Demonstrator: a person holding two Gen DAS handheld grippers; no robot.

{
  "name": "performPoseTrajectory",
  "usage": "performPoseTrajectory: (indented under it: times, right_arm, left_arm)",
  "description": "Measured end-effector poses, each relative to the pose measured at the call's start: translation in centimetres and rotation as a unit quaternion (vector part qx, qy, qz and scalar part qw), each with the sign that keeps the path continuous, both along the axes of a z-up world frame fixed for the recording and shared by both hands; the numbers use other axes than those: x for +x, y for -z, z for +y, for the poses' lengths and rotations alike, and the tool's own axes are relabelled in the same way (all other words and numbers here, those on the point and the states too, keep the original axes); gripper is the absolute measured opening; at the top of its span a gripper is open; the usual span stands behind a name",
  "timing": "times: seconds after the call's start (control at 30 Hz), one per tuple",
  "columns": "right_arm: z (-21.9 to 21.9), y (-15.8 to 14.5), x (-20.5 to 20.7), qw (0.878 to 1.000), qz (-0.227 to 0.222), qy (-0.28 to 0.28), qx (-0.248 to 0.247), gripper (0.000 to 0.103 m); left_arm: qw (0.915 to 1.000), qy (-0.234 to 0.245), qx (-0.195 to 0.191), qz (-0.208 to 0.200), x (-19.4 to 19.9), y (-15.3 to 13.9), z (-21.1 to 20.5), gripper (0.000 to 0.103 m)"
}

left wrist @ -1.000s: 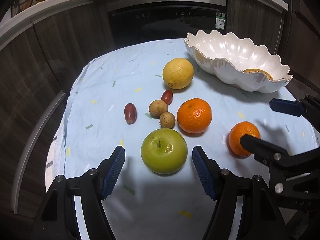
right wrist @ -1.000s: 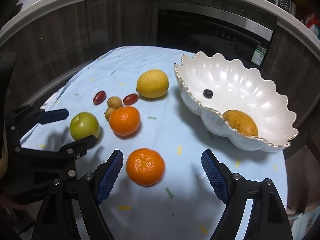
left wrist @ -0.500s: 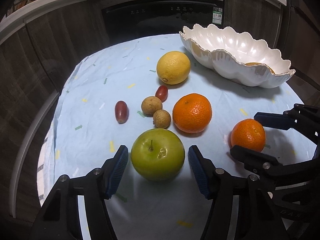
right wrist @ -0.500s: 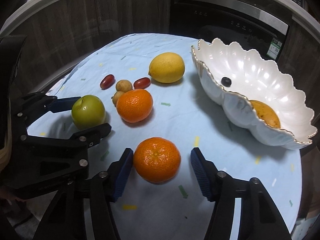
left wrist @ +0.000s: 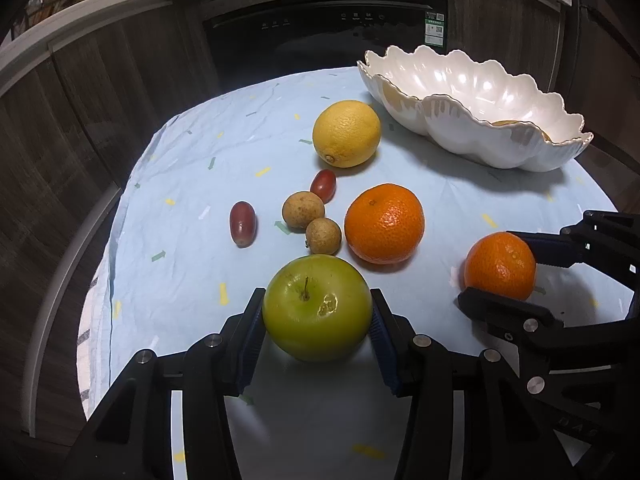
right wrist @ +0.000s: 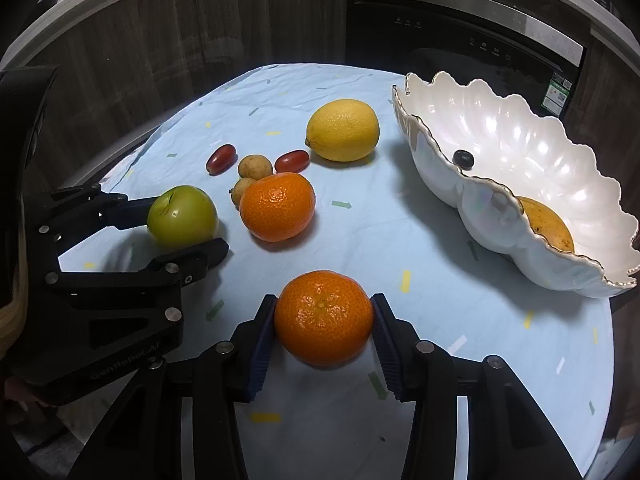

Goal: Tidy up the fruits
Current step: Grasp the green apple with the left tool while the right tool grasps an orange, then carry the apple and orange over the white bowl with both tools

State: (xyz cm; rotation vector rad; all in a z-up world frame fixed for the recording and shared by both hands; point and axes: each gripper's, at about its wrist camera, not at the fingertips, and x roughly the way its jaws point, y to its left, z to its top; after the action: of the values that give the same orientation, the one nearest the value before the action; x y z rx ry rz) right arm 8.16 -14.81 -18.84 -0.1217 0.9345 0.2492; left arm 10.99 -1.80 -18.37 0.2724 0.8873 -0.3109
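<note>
A green apple [left wrist: 316,312] sits on the pale blue cloth between the pads of my left gripper [left wrist: 316,300]; its jaws are closing and both pads touch the apple's sides. My right gripper [right wrist: 324,304] is closing likewise on the near orange [right wrist: 323,318], with a pad against each side. Both fruits rest on the table. A second orange [left wrist: 384,224], a lemon [left wrist: 346,134], two small brown longans [left wrist: 303,210] and two red oblong fruits [left wrist: 242,224] lie behind the apple. The white scalloped bowl [right wrist: 424,136] at the right holds a dark berry [right wrist: 463,158] and a yellow-brown fruit [right wrist: 548,224].
The round table's edge [left wrist: 100,264] curves close on the left and the bowl sits near the right edge. A dark built-in appliance [left wrist: 320,20] and wooden cabinet fronts stand behind the table. Bare cloth [right wrist: 360,224] lies between the oranges and the bowl.
Both grippers' jaws have narrowed from wide apart to touching their fruits: the left on the green apple, the right on the near orange. Both fruits now look closer and larger.
</note>
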Motion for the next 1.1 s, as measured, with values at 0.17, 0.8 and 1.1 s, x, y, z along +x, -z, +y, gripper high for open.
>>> performPoseTrajectory:
  times: [0.17, 0.8, 1.1]
  right_arm:
    - [-0.1, -0.6, -0.1, 1.0, -0.007, 0.004, 0.002, 0.046]
    - [-2.1, -4.5, -1.0, 0.998, -0.049, 0.035, 0.025, 0.046]
    - [-4.4, -6.3, -1.3, 0.995, -0.07, 0.065, 0.03, 0.046]
  left_arm:
    - [1.0, 0.001, -0.003, -0.003, -0.5, -0.4, -0.2, 0.048]
    - [0.9994, 0.001, -0.008, -0.034, -1.7, -4.7, -1.8, 0.048]
    - [0.9988, 0.016, -0.014, -0.045, -1.4, -7.1, -3.9, 0.048]
